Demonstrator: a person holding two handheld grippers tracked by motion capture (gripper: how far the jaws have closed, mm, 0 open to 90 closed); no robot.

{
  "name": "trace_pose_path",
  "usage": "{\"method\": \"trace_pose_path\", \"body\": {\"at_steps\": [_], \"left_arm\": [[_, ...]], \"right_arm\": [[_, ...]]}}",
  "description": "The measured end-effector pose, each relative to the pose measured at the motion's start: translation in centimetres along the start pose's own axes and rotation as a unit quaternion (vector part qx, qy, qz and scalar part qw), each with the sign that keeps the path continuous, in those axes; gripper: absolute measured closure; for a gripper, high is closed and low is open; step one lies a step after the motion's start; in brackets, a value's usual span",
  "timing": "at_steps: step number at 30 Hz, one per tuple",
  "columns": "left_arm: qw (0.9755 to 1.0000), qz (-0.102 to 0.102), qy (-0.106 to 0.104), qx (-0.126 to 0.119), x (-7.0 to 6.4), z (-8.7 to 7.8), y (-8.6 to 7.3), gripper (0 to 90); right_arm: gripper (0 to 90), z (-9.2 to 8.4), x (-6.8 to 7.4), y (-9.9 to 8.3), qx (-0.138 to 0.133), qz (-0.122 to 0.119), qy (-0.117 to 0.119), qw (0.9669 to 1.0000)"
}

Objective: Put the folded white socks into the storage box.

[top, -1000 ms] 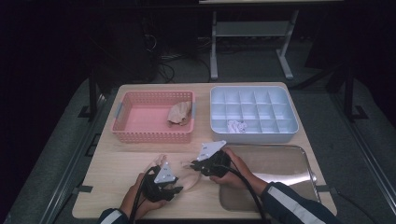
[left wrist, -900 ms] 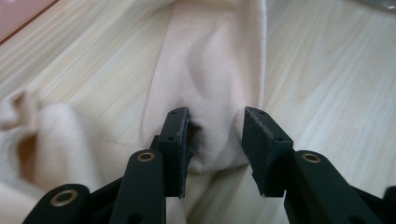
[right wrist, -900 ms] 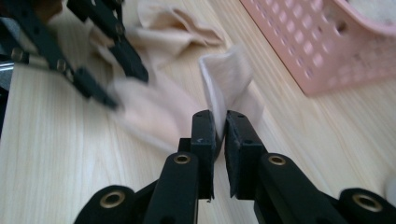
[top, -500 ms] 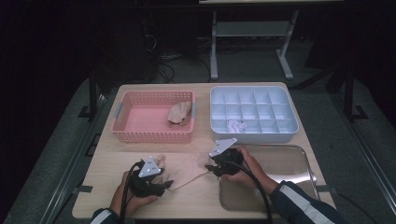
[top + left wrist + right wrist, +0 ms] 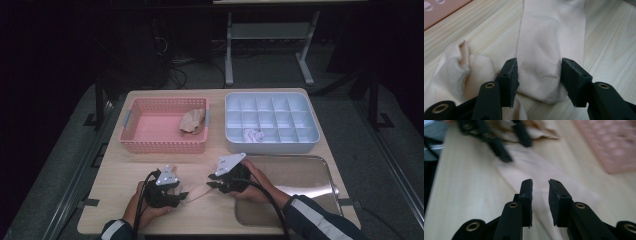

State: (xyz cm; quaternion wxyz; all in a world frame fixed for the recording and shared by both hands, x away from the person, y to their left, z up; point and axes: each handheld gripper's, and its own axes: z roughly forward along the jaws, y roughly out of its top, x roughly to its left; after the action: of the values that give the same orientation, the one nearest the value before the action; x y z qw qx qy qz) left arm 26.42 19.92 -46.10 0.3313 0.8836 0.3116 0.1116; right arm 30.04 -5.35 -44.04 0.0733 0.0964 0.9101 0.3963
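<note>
**Beige sock stretched between two hand-held grippers on a wooden table**

Sock (image 5: 197, 194), pale beige and thin, lies flat on the table (image 5: 115, 190) near its front edge, running between the two grippers. The left gripper (image 5: 539, 75), held in the person's left hand (image 5: 142, 210), has its jaws part open and has just been closing them; a band of the sock lies between the pads, bunched at one side, though the pads do not seem to press it. The right gripper (image 5: 540, 195) hovers low over the other end of the sock with a narrow gap between its jaws, also just closing; that view is blurred. Behind stand a pink basket (image 5: 150, 145) and a white compartment tray (image 5: 310, 137); a metal tray (image 5: 305, 175) sits at right.
</note>
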Motion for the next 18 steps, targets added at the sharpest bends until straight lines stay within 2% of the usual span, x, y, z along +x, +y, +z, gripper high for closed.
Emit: {"method": "trace_pose_path", "body": {"at_steps": [3,4,6,7,8,9,10,11,14,15,18], "left_arm": [[0.9999,0.010,-0.012,0.000,-0.3,0.0,0.1,63.0],[0.9997,0.017,-0.016,0.000,-0.3,0.0,0.2,67.4],[0.9994,0.028,-0.018,-0.001,-0.5,0.1,0.3,74.5],[0.9994,0.029,-0.021,0.000,-0.5,0.2,0.4,76.5],[0.9992,0.032,-0.024,-0.001,-0.5,0.3,0.4,76.5],[0.9990,0.037,-0.026,-0.003,-0.5,0.3,0.5,75.7],[0.9993,0.032,-0.019,-0.007,-0.3,0.5,0.6,72.2],[0.9996,0.024,-0.012,-0.009,-0.1,0.6,0.7,63.8],[0.9998,0.009,0.006,-0.019,0.6,0.4,0.8,52.1],[0.9996,-0.001,0.010,-0.026,0.9,0.1,0.7,48.7],[0.9987,-0.010,0.017,-0.047,1.6,-1.3,0.7,41.3]], "right_arm": [[70.7,0.9,1.0,0.3,0.000,-0.024,0.014,0.9996],[70.0,1.2,1.4,0.4,0.005,-0.013,0.018,0.9997],[66.5,2.0,1.4,0.2,0.014,-0.031,0.013,0.9993],[64.6,2.4,1.3,0.0,0.018,-0.017,0.016,0.9996],[64.0,2.5,1.2,-0.1,0.022,-0.017,0.017,0.9995],[63.9,2.6,1.0,-0.2,0.022,-0.019,0.017,0.9994],[63.4,2.6,0.9,-0.3,0.028,-0.014,0.017,0.9994],[62.2,2.7,0.6,-0.5,0.031,-0.016,0.018,0.9992],[61.5,2.8,0.5,-0.8,0.043,-0.004,0.026,0.9987],[61.8,2.8,0.4,-0.8,0.042,-0.003,0.029,0.9987],[65.0,2.5,0.4,-0.9,0.050,0.004,0.039,0.9980]]}}
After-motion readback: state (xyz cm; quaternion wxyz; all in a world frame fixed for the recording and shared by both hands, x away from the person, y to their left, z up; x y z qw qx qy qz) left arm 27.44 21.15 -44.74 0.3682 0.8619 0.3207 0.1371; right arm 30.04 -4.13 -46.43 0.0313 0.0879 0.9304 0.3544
